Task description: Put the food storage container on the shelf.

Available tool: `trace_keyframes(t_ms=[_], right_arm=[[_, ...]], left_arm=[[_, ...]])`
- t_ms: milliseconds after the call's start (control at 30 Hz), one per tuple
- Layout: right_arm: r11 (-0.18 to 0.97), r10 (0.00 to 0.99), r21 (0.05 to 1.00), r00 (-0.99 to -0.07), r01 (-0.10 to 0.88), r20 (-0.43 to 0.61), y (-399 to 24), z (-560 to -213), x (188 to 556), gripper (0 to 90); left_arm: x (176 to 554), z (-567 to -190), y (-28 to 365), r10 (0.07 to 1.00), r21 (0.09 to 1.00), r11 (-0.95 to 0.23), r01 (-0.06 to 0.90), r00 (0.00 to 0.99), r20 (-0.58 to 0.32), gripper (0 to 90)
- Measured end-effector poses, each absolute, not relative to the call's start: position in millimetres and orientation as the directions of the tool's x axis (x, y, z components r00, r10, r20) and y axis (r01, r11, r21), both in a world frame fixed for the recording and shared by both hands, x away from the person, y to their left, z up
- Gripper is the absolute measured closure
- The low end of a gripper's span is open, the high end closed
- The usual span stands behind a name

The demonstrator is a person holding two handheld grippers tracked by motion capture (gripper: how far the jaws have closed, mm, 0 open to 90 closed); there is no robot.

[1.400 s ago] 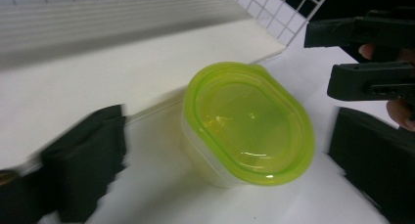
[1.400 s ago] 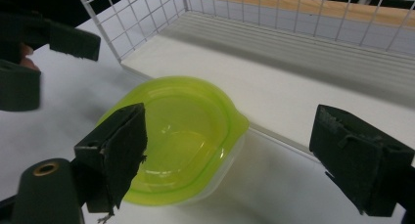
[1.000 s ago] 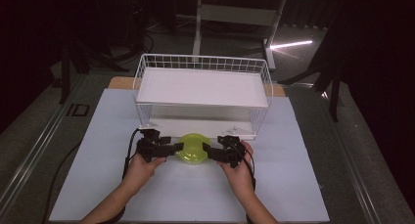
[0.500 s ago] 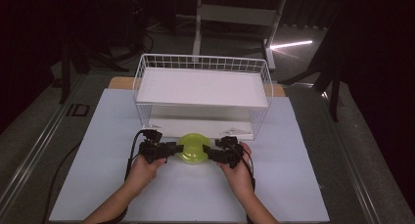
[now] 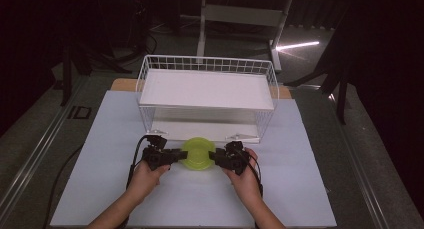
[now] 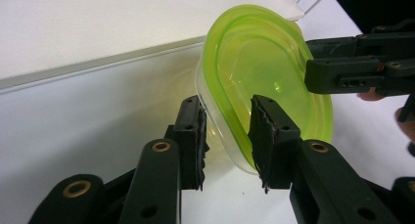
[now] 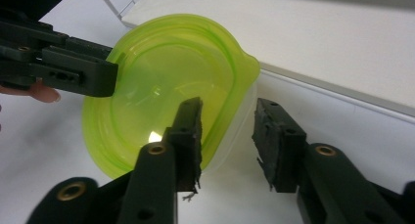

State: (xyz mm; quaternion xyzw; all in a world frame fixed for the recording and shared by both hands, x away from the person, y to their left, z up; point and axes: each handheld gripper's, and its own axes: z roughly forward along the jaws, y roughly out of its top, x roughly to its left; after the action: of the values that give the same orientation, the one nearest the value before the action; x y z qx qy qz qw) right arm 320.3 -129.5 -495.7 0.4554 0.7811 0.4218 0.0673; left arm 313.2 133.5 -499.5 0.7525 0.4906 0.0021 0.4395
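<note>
Translucent lime-green bowl [image 5: 198, 153], clear base; left tongs [image 6: 227, 136], right tongs [image 7: 227, 136] closing, straddling rim, unpinched.

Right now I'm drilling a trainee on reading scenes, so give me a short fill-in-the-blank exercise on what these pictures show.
1. The bowl between the two tools is ____ in colour.
2. Behind the bowl stands a white wire ____.
3. The left tool has one jaw inside the bowl and the other ____ its wall.
4. The right tool meets the bowl on the side ____ the left tool.

Missing words: green; basket; outside; opposite
</note>
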Motion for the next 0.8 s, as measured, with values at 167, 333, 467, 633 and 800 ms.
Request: trace_keyframes(t_ms=[167, 333, 467, 633, 800], right_arm=[[0.263, 0.76, 0.723, -0.598, 0.639, 0.252, -130, -495, 311, 66.9], [0.264, 0.756, 0.722, -0.602, 0.639, 0.256, -130, -495, 304, 70.0], [0.27, 0.751, 0.726, -0.61, 0.632, 0.253, -129, -495, 296, 72.5], [0.258, 0.758, 0.727, -0.6, 0.636, 0.256, -130, -496, 293, 76.4], [0.257, 0.763, 0.745, -0.602, 0.616, 0.235, -131, -489, 290, 78.5]], left_arm=[[303, -502, 134, 0.722, 0.67, -0.116, 0.734, 0.525, -0.45, 71.3], [295, -499, 130, 0.735, 0.663, -0.153, 0.733, 0.533, -0.419, 73.4], [289, -502, 133, 0.737, 0.651, -0.113, 0.75, 0.503, -0.452, 77.2], [283, -500, 129, 0.75, 0.652, -0.131, 0.747, 0.505, -0.427, 79.4], [280, -495, 128, 0.75, 0.686, -0.139, 0.715, 0.528, -0.398, 80.7]])
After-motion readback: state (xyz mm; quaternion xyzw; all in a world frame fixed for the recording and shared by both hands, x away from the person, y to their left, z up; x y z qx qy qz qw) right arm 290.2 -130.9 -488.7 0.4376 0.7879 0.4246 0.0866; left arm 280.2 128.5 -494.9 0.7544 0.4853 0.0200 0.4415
